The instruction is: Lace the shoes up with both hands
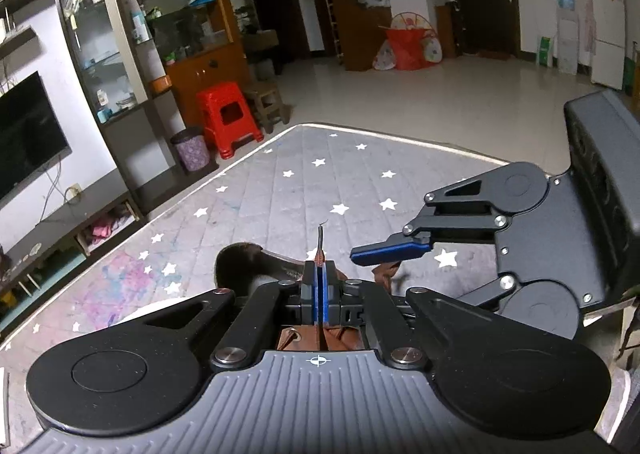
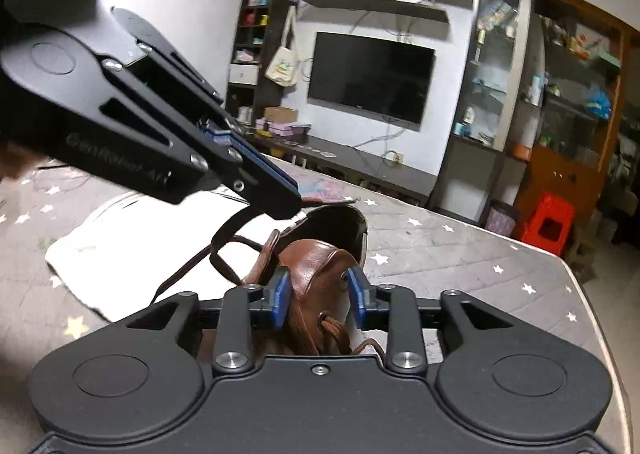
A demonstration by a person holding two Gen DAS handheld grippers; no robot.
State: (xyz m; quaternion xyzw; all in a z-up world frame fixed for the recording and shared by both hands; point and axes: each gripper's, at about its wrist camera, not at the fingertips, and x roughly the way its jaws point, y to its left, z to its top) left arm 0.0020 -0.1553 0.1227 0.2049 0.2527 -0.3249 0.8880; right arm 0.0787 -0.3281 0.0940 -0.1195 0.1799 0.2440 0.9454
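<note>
Star-print mat (image 2: 440,254), brown shoe (image 2: 320,266) lengthwise away from right fingers (image 2: 362,296), opening farthest

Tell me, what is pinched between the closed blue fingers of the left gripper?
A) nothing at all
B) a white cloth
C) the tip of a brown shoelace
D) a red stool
C: in the left wrist view the left gripper has its blue pads pressed together on the brown shoelace, whose dark tip sticks up above them, over the brown shoe.
</note>
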